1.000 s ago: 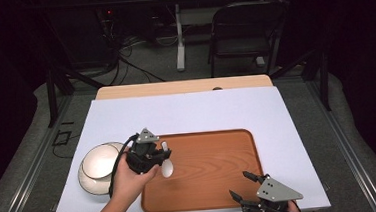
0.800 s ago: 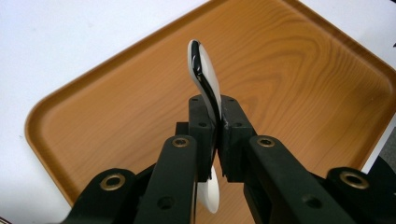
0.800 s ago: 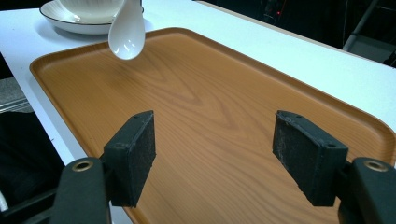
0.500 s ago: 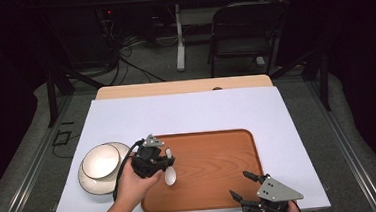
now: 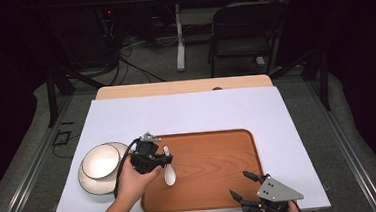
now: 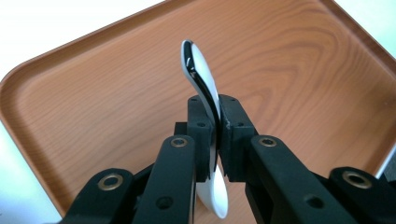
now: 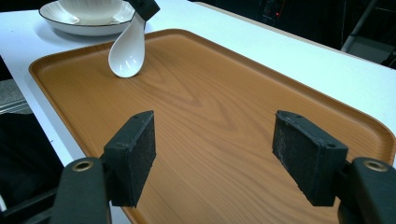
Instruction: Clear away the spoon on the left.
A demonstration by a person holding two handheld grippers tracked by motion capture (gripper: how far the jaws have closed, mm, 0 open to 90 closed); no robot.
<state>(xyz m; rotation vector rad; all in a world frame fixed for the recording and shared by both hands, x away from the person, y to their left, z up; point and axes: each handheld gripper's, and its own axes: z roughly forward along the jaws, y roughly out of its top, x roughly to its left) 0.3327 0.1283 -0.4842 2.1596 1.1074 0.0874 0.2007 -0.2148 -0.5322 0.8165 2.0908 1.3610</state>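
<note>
A white ceramic spoon (image 5: pixel 169 173) is pinched by its handle in my left gripper (image 5: pixel 155 158), which is shut on it. The spoon (image 6: pixel 203 81) stands on edge between the black pads (image 6: pixel 233 126), over the left part of a wooden tray (image 5: pixel 214 154). Seen from the right gripper view, the spoon (image 7: pixel 125 51) hangs bowl-down with its tip at or just above the tray (image 7: pixel 224 93); I cannot tell whether they touch. My right gripper (image 5: pixel 239 184) is open at the tray's near right corner, and nothing sits between its pads (image 7: pixel 133 149).
A white bowl (image 5: pixel 101 160) sits on a dark-rimmed plate (image 5: pixel 92 185) left of the tray, close behind my left hand. The white table cover (image 5: pixel 186 113) runs on behind the tray. A chair (image 5: pixel 243 32) and cables stand on the floor beyond the table.
My left gripper has shifted slightly right and nearer with the spoon, from the tray's left rim to over its floor. The right gripper has stayed put.
</note>
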